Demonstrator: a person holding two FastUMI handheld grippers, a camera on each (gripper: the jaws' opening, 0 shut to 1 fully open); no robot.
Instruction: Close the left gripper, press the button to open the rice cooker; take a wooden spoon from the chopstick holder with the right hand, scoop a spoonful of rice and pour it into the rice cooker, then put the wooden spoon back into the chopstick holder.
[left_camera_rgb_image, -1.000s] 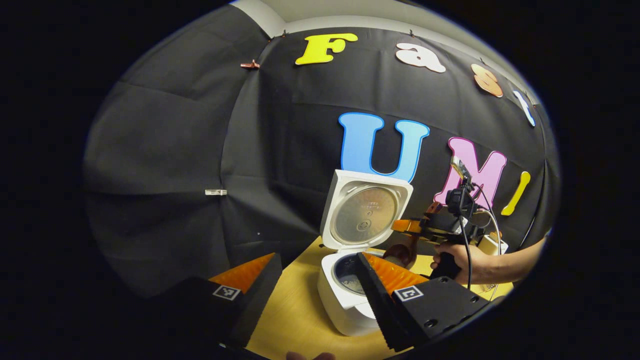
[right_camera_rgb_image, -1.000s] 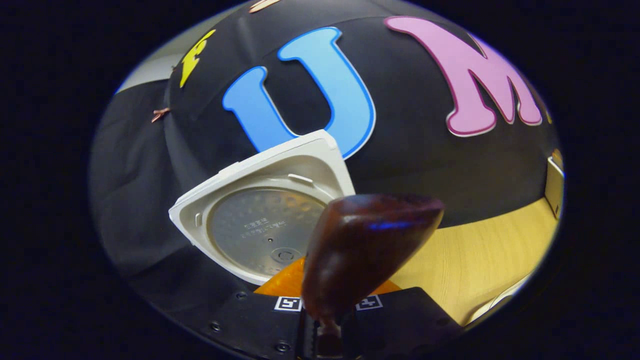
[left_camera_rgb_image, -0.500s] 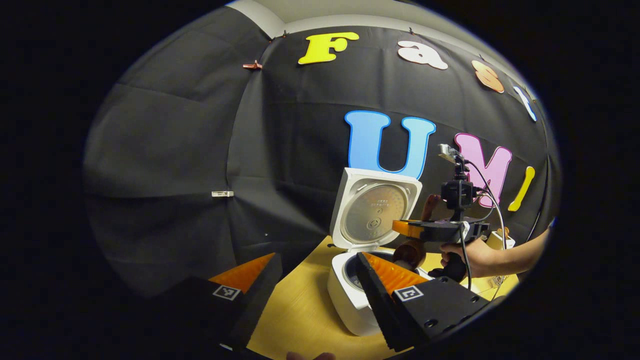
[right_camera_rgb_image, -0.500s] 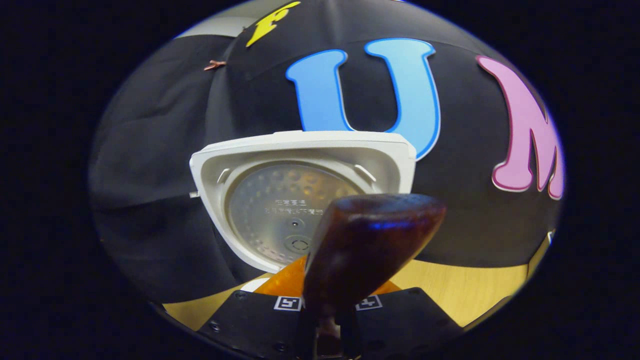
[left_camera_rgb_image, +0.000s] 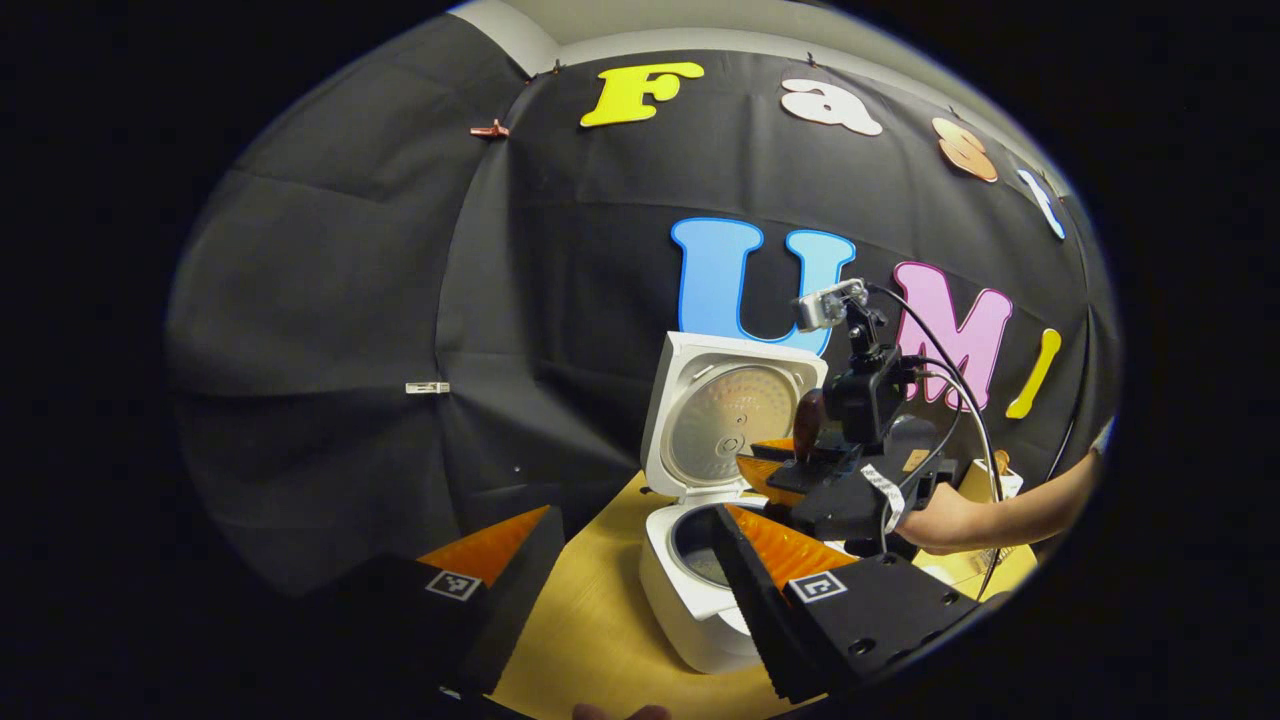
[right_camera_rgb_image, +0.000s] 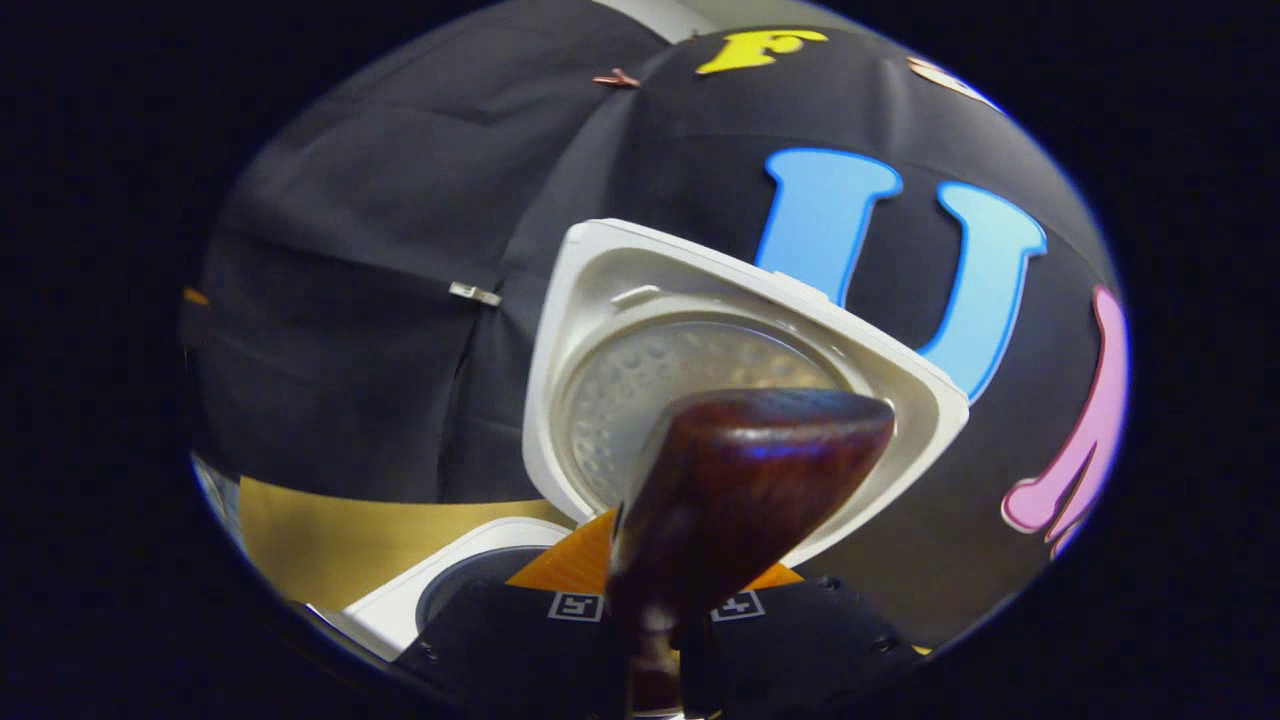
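The white rice cooker (left_camera_rgb_image: 690, 610) stands on the wooden table with its lid (left_camera_rgb_image: 735, 415) raised upright. My left gripper (left_camera_rgb_image: 632, 512) hangs open in front of it, with nothing between its fingers. A hand (left_camera_rgb_image: 940, 520) holds my right gripper (left_camera_rgb_image: 800, 470) tilted over the pot's right rim. In the right gripper view that gripper (right_camera_rgb_image: 655, 620) is shut on the handle of the dark wooden spoon (right_camera_rgb_image: 750, 480). The spoon's bowl stands in front of the lid (right_camera_rgb_image: 700, 340), above the pot opening (right_camera_rgb_image: 470, 600). I cannot see what the spoon holds.
The table (left_camera_rgb_image: 600, 620) runs from the cooker to the black cloth wall behind it. A small white container (left_camera_rgb_image: 985, 480) sits at the far right behind the person's forearm (left_camera_rgb_image: 1030, 505).
The right gripper has rolled and tipped with the spoon, rising and shifting toward the cooker's lid. The pot opening has come into the right gripper view. The left gripper stays open and nearly still.
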